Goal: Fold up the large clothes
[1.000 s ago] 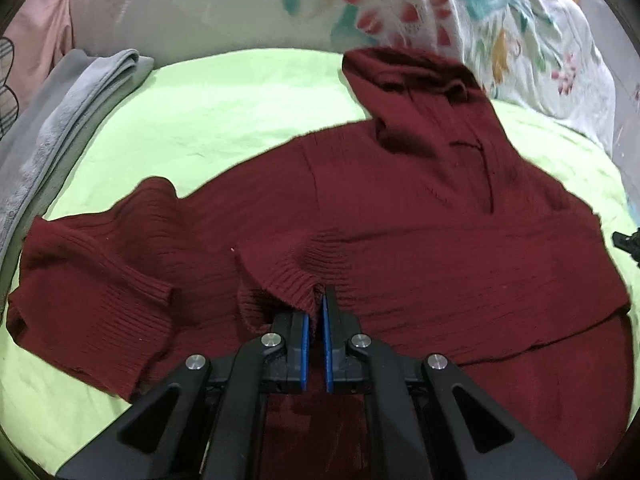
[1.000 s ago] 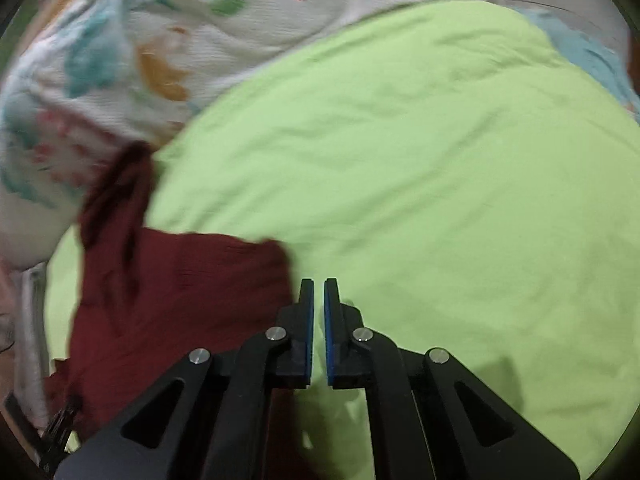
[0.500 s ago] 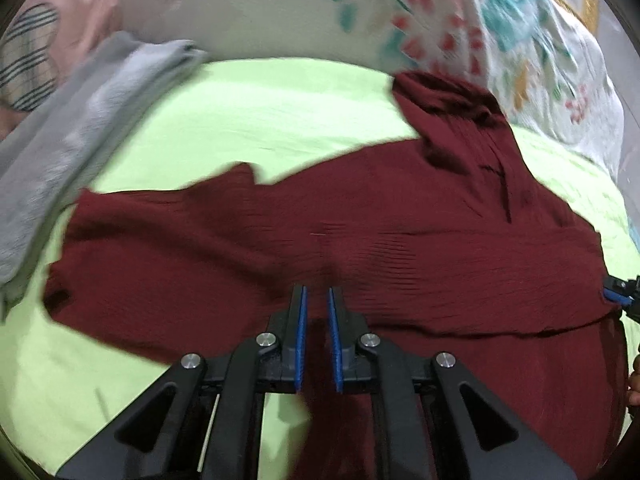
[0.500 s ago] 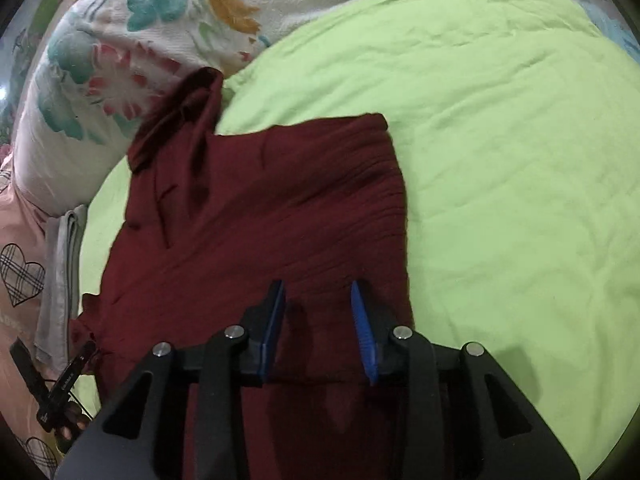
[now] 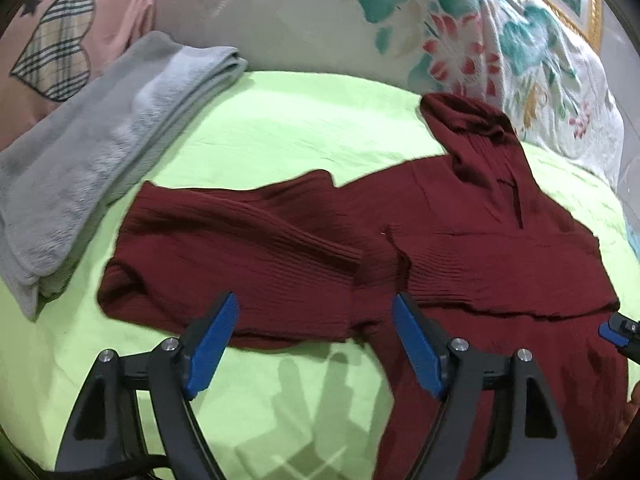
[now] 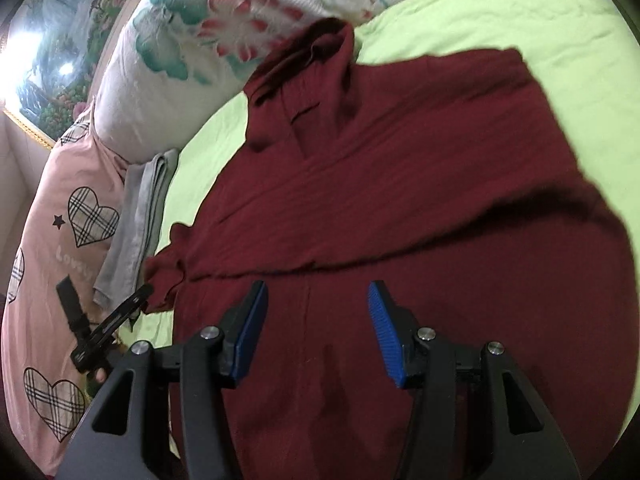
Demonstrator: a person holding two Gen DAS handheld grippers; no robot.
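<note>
A dark red ribbed sweater (image 5: 460,248) lies spread on the lime green bed sheet (image 5: 280,136), its high collar (image 5: 468,120) toward the pillows. One sleeve (image 5: 224,240) lies folded across toward the left. My left gripper (image 5: 314,312) is open and empty just above the sweater's lower left edge. In the right wrist view the sweater (image 6: 400,184) fills the middle, and my right gripper (image 6: 318,300) is open and empty above its body. The left gripper also shows in the right wrist view (image 6: 104,320) by the sleeve end.
A folded grey towel (image 5: 92,148) lies on the sheet left of the sweater. A floral pillow (image 5: 460,32) and a pink pillow with plaid hearts (image 5: 52,52) stand along the head of the bed. A framed picture (image 6: 52,52) hangs behind.
Both grippers have opened wide and let go of the sweater. The sleeve that the left gripper held now lies flat across the sweater. Both have drawn back.
</note>
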